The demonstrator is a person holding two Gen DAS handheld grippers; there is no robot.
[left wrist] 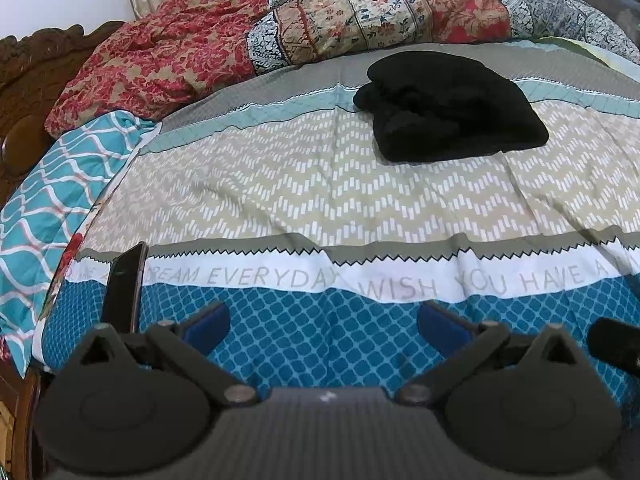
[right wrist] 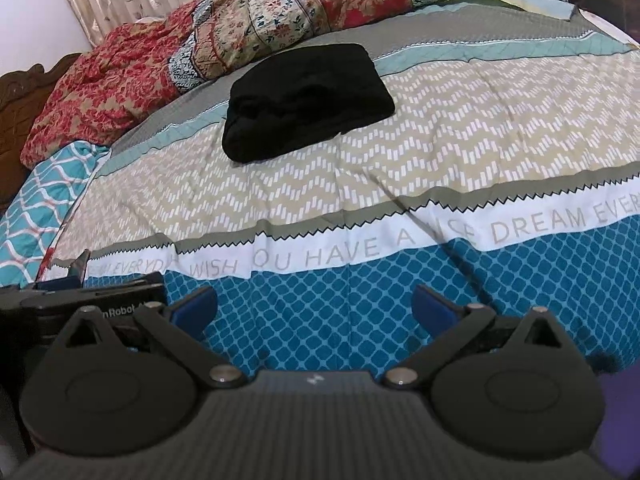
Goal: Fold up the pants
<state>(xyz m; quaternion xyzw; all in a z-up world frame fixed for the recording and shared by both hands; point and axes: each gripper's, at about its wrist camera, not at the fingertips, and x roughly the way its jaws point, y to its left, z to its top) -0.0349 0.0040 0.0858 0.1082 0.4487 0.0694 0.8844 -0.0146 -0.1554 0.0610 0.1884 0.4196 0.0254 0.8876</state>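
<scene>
The black pants (left wrist: 448, 108) lie folded into a thick bundle on the patterned bedspread (left wrist: 320, 184), toward the far side of the bed. They show in the right wrist view (right wrist: 308, 100) too. My left gripper (left wrist: 324, 320) is open and empty, held over the near blue part of the bedspread, well short of the pants. My right gripper (right wrist: 316, 304) is also open and empty, over the same near edge. The left gripper's body (right wrist: 80, 304) shows at the left of the right wrist view.
A crumpled red and floral quilt (left wrist: 240, 40) is heaped along the far side of the bed. A teal patterned pillow (left wrist: 52, 196) lies at the left. A carved wooden headboard (left wrist: 24, 92) stands at far left. A phone (left wrist: 126, 284) stands upright near the left gripper.
</scene>
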